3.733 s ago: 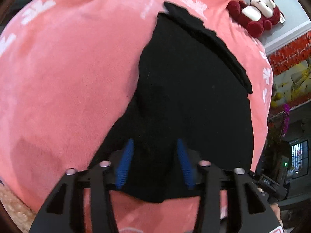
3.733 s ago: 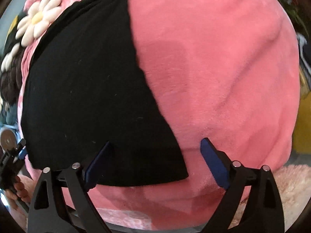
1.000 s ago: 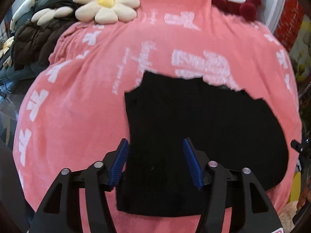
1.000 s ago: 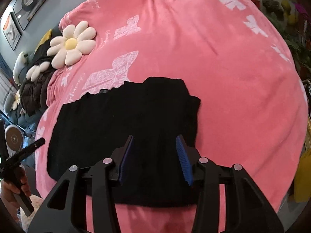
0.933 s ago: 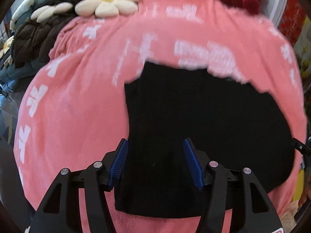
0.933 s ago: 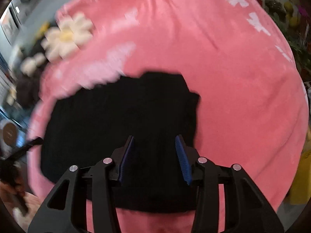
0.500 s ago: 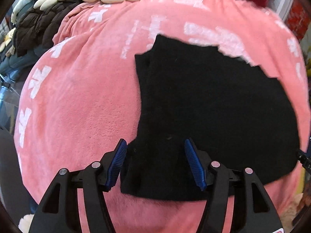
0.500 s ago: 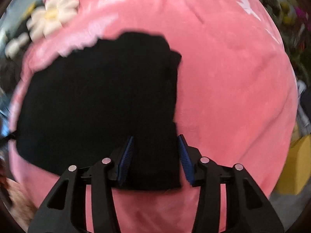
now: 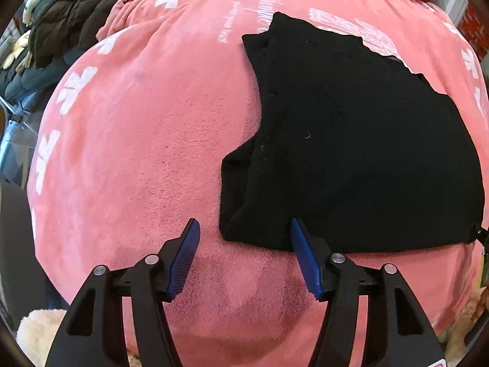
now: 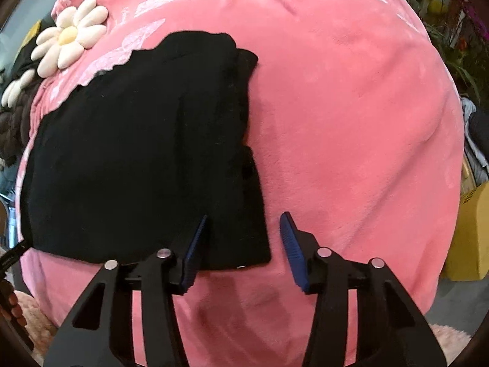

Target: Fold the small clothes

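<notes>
My left tool (image 9: 244,229) hangs open just above the pink blanket (image 9: 137,153), its blue-padded jaws spread wide and holding nothing. The near left corner of the black garment (image 9: 351,153) lies between and just beyond the tips; the right pad sits at the cloth's near edge (whether it actually touches, I cannot tell), while the left pad is over bare blanket.

My right tool (image 10: 243,229) is open as well, empty. The garment's (image 10: 137,153) near right corner sits between its jaws: the left pad lies over the black cloth, the right pad over pink blanket just beside the garment's right edge.

The garment lies folded and flat on the blanket, a roughly rectangular black shape with a doubled layer showing along each side edge. In the right view a narrower strip of cloth peeks out from under the top layer along the right side.

Beyond the garment the blanket carries white printed bows and lettering. A cream daisy-shaped cushion (image 10: 68,36) rests at the blanket's far left corner in the right view, well apart from the garment, with a dark brown quilted thing (image 9: 67,21) beside it. A yellow box (image 10: 467,229) stands off the blanket's right edge.
</notes>
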`<action>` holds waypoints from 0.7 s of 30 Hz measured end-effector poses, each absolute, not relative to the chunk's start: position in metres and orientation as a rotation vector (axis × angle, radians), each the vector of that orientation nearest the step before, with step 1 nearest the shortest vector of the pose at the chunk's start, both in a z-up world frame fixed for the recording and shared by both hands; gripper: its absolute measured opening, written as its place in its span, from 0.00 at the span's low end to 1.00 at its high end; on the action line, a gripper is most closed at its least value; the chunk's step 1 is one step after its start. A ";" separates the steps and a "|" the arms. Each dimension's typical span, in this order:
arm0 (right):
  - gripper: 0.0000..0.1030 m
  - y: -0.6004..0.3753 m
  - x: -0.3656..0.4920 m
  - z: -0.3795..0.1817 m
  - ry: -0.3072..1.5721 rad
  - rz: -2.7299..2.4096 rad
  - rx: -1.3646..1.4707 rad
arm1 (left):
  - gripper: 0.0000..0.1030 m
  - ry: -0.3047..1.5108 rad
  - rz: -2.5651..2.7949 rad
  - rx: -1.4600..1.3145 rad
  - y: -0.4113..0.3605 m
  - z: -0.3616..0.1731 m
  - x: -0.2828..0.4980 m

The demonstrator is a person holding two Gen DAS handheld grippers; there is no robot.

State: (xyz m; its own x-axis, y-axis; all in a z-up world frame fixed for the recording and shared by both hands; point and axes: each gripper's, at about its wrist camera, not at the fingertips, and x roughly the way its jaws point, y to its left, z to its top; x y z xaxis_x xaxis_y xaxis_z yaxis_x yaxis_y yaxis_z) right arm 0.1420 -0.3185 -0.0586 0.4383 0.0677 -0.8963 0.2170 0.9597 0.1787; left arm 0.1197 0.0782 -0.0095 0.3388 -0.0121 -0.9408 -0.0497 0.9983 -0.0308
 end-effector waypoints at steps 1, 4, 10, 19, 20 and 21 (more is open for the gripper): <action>0.46 -0.319 0.141 -0.054 1.110 -0.101 0.290 | 0.57 1.226 0.025 -0.048 0.077 -0.009 0.119; 0.46 -0.317 0.134 -0.037 1.055 -0.088 0.303 | 0.57 1.225 0.022 -0.037 0.075 -0.006 0.119; 0.46 -0.301 0.139 -0.057 1.140 -0.089 0.203 | 0.56 1.225 0.015 -0.027 0.073 -0.006 0.121; 0.63 -0.322 0.162 -0.039 1.098 -0.059 0.286 | 0.63 1.190 -0.038 -0.213 0.092 0.008 0.131; 0.63 -0.323 0.163 -0.046 1.114 -0.049 0.303 | 0.62 1.202 -0.041 -0.246 0.094 0.003 0.134; 0.61 -0.325 0.162 -0.056 1.133 -0.021 0.345 | 0.47 1.220 -0.050 -0.279 0.096 -0.005 0.138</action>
